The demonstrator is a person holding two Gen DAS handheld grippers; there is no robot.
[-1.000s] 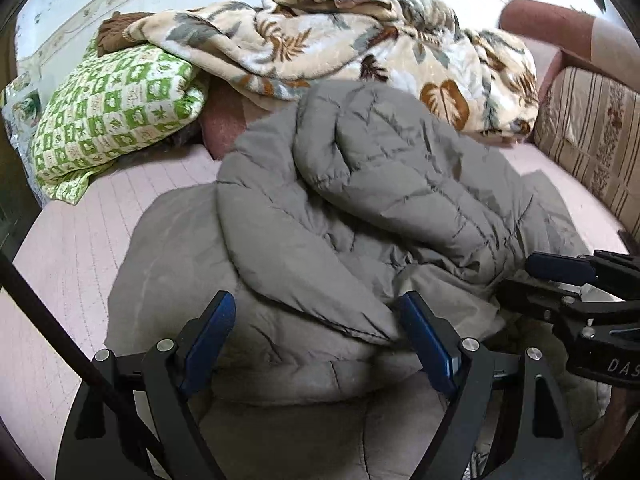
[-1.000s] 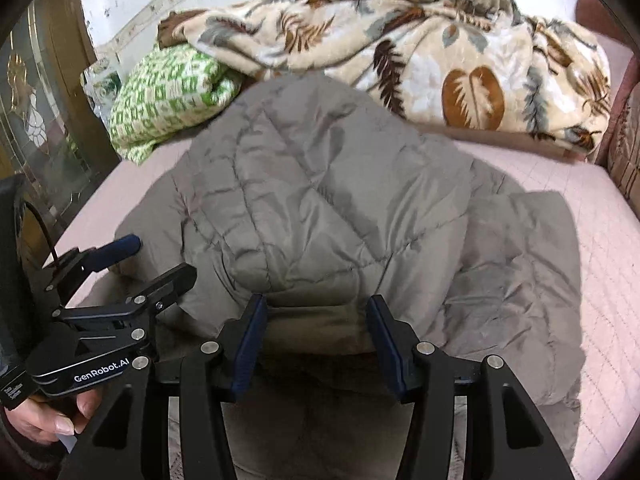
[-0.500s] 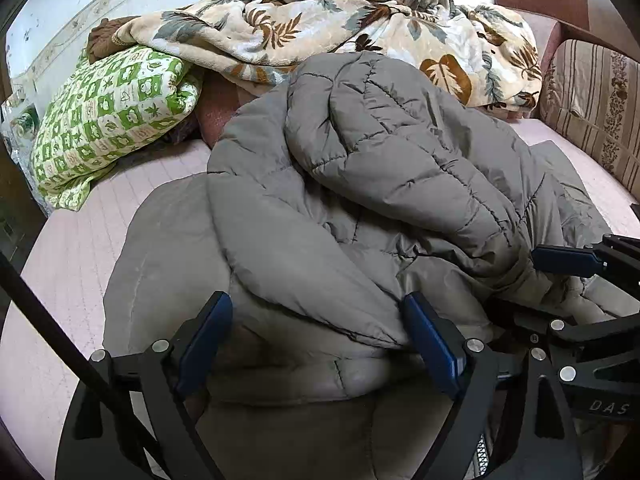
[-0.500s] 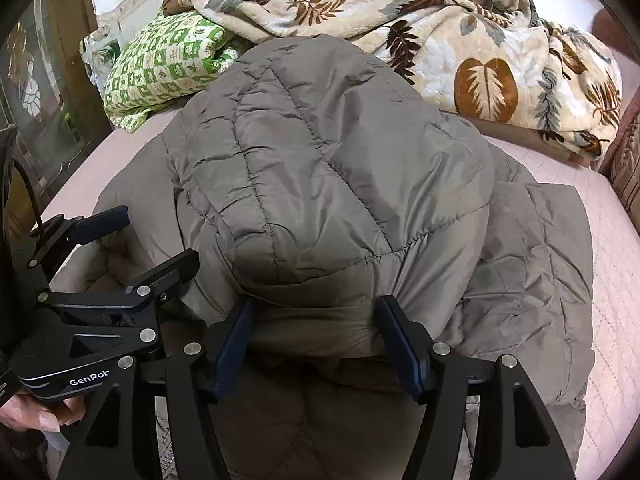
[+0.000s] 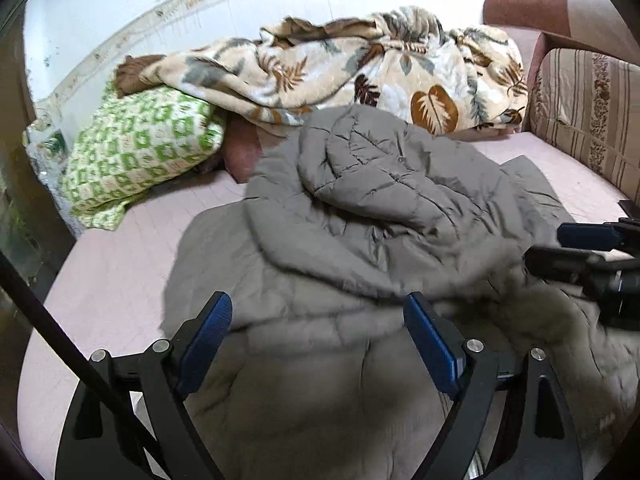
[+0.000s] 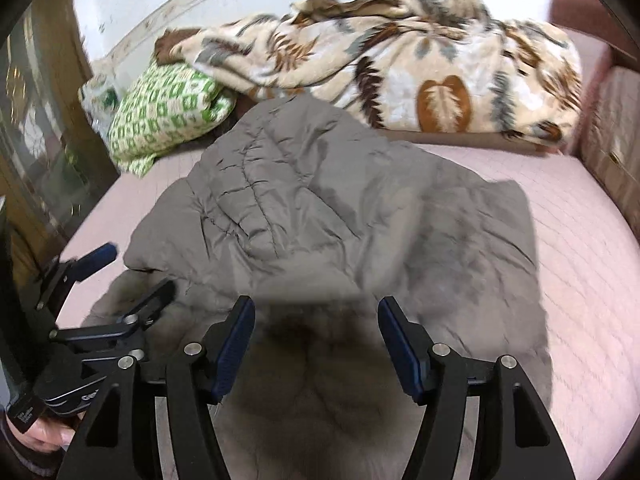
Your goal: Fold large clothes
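Observation:
A grey quilted puffer jacket (image 5: 360,240) lies on the pink bed, its upper part folded over the lower part; it also shows in the right wrist view (image 6: 320,216). My left gripper (image 5: 320,332) is open over the jacket's near edge, holding nothing; it also shows at the left of the right wrist view (image 6: 120,276). My right gripper (image 6: 316,336) is open above the near folded edge, empty; it also shows at the right of the left wrist view (image 5: 576,248). Both grippers sit side by side, just above the fabric.
A leaf-print blanket (image 5: 360,68) and a green patterned pillow (image 5: 140,152) lie at the bed's far side. A striped sofa cushion (image 5: 588,116) stands at the right. Bare pink mattress (image 6: 592,240) lies right of the jacket. A glass door (image 6: 36,152) is at the left.
Both grippers have pulled back and up from the jacket. The folded upper part, held high half a second ago, has dropped flatter onto the lower part. The right gripper's jaws stand wider.

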